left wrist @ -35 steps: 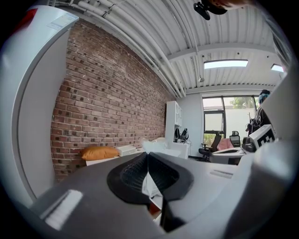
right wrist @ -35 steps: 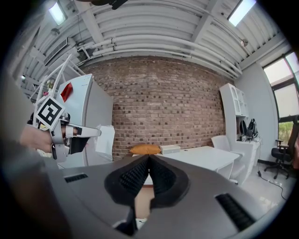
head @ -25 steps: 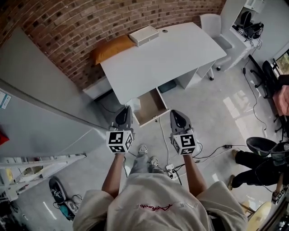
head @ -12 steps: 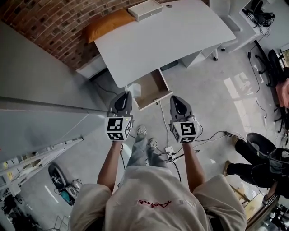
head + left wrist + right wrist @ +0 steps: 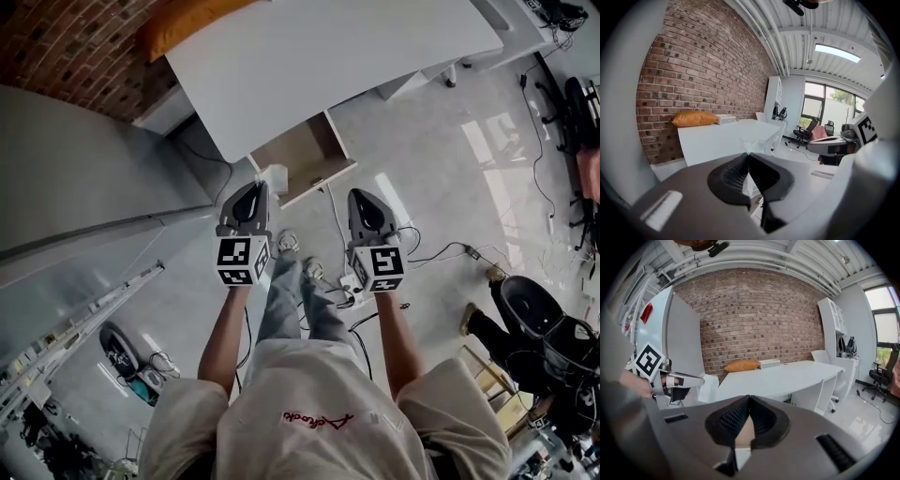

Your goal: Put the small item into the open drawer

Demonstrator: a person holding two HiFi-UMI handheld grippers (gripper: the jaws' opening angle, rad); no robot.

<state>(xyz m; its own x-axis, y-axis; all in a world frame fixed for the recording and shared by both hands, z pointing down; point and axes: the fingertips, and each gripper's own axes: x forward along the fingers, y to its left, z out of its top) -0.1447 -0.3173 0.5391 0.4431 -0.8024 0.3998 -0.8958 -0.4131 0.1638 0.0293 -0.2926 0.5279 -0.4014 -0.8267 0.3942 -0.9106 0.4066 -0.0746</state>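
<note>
Left gripper (image 5: 260, 187): your jaws are pressed together on the item (image 5: 274, 178); its own view shows the tips (image 5: 748, 154) meeting with the item (image 5: 757, 140) sticking out past them.
Item: small, pale, half clear, possibly a thin packet; it is held in the air at the drawer's near left corner; the steep head view does not settle whether it is over the drawer or just short of it; the right gripper view shows it (image 5: 708, 387) at the left gripper's tip.
Right gripper (image 5: 357, 195): your jaws are closed tip to tip (image 5: 749, 397) with nothing between them; it is level with the left one, and the two are apart.
Drawer (image 5: 295, 155): open, pulled out from under the desk (image 5: 319, 56); the tan inside is bare as far as it shows.
Desk: white, curved front edge, set against a brick wall (image 5: 693, 70).
Pillow (image 5: 693, 118): orange, at the wall end of the desk.
Box (image 5: 768, 363): white, flat, on the desk just beside the pillow.
Floor: cables (image 5: 441, 253) trail past your shoes (image 5: 300, 258); a second person (image 5: 534, 328) sits at the far right.
</note>
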